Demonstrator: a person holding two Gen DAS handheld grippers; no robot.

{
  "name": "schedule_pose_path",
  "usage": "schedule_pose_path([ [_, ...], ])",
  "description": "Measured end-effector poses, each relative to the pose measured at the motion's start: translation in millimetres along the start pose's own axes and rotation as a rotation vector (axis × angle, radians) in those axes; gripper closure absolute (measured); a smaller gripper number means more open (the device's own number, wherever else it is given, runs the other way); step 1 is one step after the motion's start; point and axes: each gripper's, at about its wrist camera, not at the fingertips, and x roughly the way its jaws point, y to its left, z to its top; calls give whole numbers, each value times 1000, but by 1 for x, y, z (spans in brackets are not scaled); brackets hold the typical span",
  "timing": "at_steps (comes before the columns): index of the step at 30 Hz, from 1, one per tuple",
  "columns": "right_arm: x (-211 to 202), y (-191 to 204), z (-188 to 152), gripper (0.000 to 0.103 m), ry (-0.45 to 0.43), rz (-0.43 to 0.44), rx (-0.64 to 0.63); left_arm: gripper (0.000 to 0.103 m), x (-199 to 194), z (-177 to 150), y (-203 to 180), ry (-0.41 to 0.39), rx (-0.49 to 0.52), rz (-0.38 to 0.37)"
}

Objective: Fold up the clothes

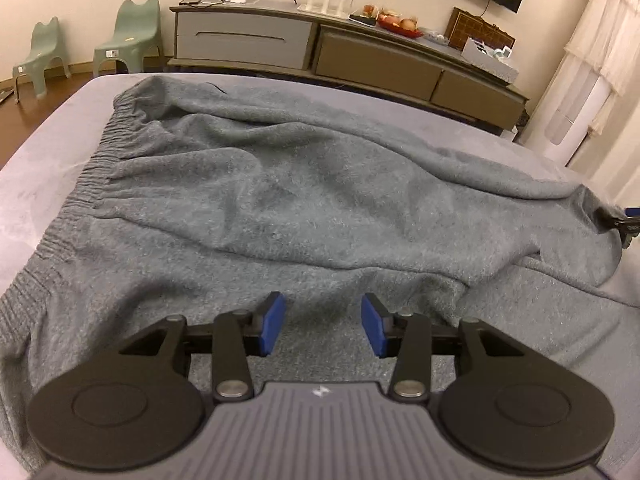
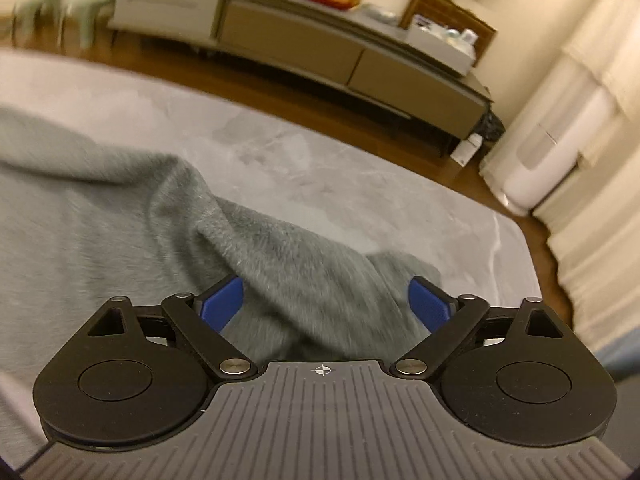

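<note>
Left wrist view: grey fleece trousers [image 1: 280, 184] are seen spread across a pale grey padded surface [image 1: 540, 168], elasticated waistband [image 1: 76, 196] at left, legs trailing toward the right edge. Fabric is rumpled, with long creases running left to right. Left gripper [image 1: 323, 326] is held low over the near part of the trousers, blue pads [image 1: 273, 324] set apart, nothing between them. At the far right edge, a small dark part of the other tool [image 1: 624, 222] is noted by the leg end; whether it touches the cloth cannot be told.

Right wrist view: picture blurred. Right gripper [image 2: 326, 304] is seen with fingers spread wide, blue pads [image 2: 428, 306] well apart, a raised fold of the trouser leg [image 2: 280, 256] lying between and below them. No grip on the cloth is evident.

Background, both views: a long low cabinet [image 1: 360, 60] against the wall, a fruit bowl [image 1: 400, 26] on top, two green plastic chairs [image 1: 128, 36] at left, white curtains [image 1: 600, 52] at right, wooden floor [image 2: 400, 132].
</note>
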Motion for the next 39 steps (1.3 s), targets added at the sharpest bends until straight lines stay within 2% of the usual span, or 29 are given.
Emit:
schedule_pose_path([
  [1, 10, -1, 5, 63, 30, 6, -1, 60, 1, 0, -1, 1, 9, 4],
  [2, 1, -3, 3, 77, 10, 11, 8, 60, 1, -1, -1, 3, 16, 7],
  [3, -17, -6, 0, 83, -34, 14, 17, 60, 2, -1, 1, 5, 9, 8],
  [6, -71, -13, -12, 90, -168, 22, 45, 60, -2, 1, 8, -4, -32, -2],
  [10, -144, -23, -27, 92, -345, 33, 82, 60, -11, 2, 16, -23, -83, -25],
  [13, -191, 2, -101, 92, -341, 1, -6, 60, -15, 4, 15, -32, -98, -47],
  [14, -192, 11, -126, 91, -307, -20, -23, 59, -14, 5, 13, -29, -105, -65],
  [15, -185, 19, -152, 83, -261, -45, -33, 59, -13, 5, 11, -25, -111, -85],
  [16, -174, 22, -171, 66, -205, -61, -4, 58, -12, 4, 9, -17, -116, -108],
  [17, -163, 18, -181, 60, -130, -42, 62, 58, -10, 3, 6, -9, -121, -128],
  [18, -153, 11, -188, 59, -48, -10, 137, 57, -10, 0, 3, -1, -122, -133],
  [19, -154, 1, -192, 55, -34, 35, 230, 56, -10, -2, 1, 6, -124, -138],
  [22, -171, -32, -204, 37, -88, 177, 518, 52, -19, -5, -3, -12, -140, -142],
  [24, -178, -46, -220, 34, -116, 234, 668, 48, -22, 0, -4, -24, -161, -164],
  [26, -174, -55, -228, 34, -122, 252, 777, 47, -23, 10, -9, -34, -173, -170],
  [27, -173, -59, -229, 33, -133, 247, 811, 45, -23, 15, -11, -38, -179, -174],
  [30, -159, -75, -226, 14, -147, 204, 876, 44, -15, 33, -27, -37, -192, -211],
  [33, -121, -88, -213, 17, -79, 250, 886, 43, 3, 51, -48, -22, -208, -244],
  [35, -96, -88, -206, 36, -27, 314, 870, 43, 18, 60, -59, -3, -233, -251],
  [36, -90, -88, -200, 62, -18, 338, 856, 43, 24, 63, -63, 3, -246, -250],
  [37, -87, -87, -194, 84, -18, 360, 837, 43, 30, 67, -66, 6, -260, -246],
  [38, -84, -86, -188, 90, -17, 381, 819, 43, 34, 70, -68, 7, -265, -246],
  [39, -99, -93, -184, 97, -85, 394, 829, 43, 37, 73, -70, 7, -270, -245],
])
